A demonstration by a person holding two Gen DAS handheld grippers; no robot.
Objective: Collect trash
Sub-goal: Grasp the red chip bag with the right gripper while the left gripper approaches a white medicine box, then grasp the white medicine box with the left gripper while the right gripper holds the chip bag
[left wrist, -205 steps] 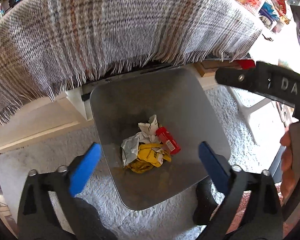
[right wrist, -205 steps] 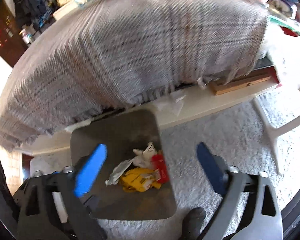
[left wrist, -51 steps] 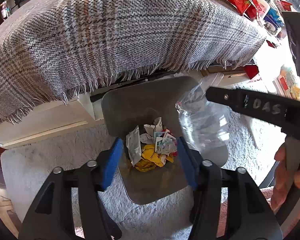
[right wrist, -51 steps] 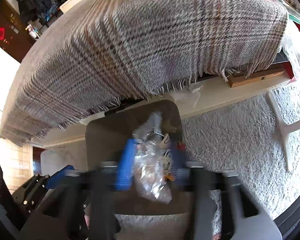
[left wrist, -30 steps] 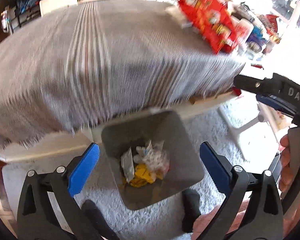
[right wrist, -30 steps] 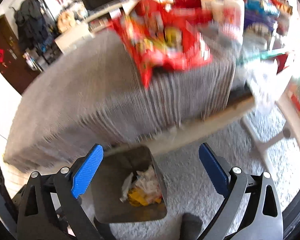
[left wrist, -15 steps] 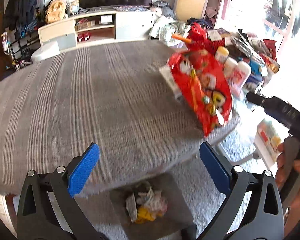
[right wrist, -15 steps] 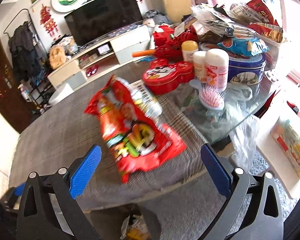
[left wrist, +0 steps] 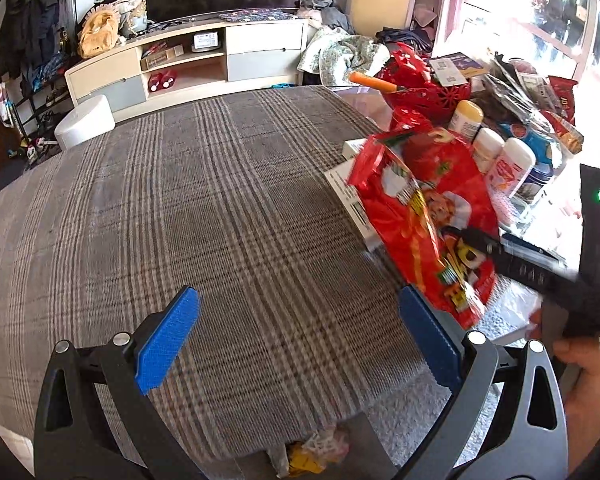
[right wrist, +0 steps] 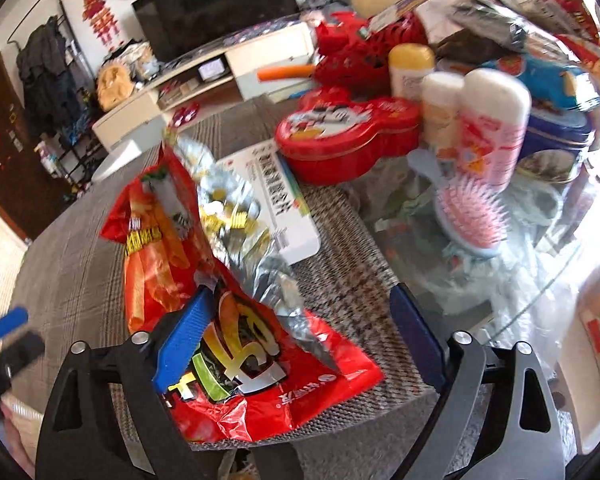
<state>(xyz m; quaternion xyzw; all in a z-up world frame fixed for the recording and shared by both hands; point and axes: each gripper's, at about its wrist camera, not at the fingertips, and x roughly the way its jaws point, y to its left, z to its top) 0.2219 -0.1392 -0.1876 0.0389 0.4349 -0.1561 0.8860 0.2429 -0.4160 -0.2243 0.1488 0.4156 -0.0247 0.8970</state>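
While the plaid-covered table [left wrist: 220, 208] fills most of both views, the thing to collect here is the red snack bag [right wrist: 228, 320], lying on the cloth near the table's front edge, with its torn silver mouth toward 11 o'clock in the right wrist view and its sealed bottom toward 5 o'clock, so the long axis runs from 11 to 5; from the left wrist view the same bag sits at 3 o'clock and slants the same way. The white box [right wrist: 284, 200] lies just beside the bag's open end at 12 o'clock, partly under the foil. The right gripper [right wrist: 296, 344] has just been closing, and the lower half of the bag lies between its blue pads [right wrist: 182, 344]; the left pad rests at the bag's edge while the right one stands apart, so nothing is clamped yet. I judge that a good grab means closing across the short width of the bag, low on its body, so the foil crumples into the pads and the mouth stays uppermost to keep crumbs in, and lifting clear of the box. The left gripper [left wrist: 300, 340] hovers over bare cloth with jaws wide and empty. The bin's trash [left wrist: 312, 456] shows under the table edge at 6 o'clock
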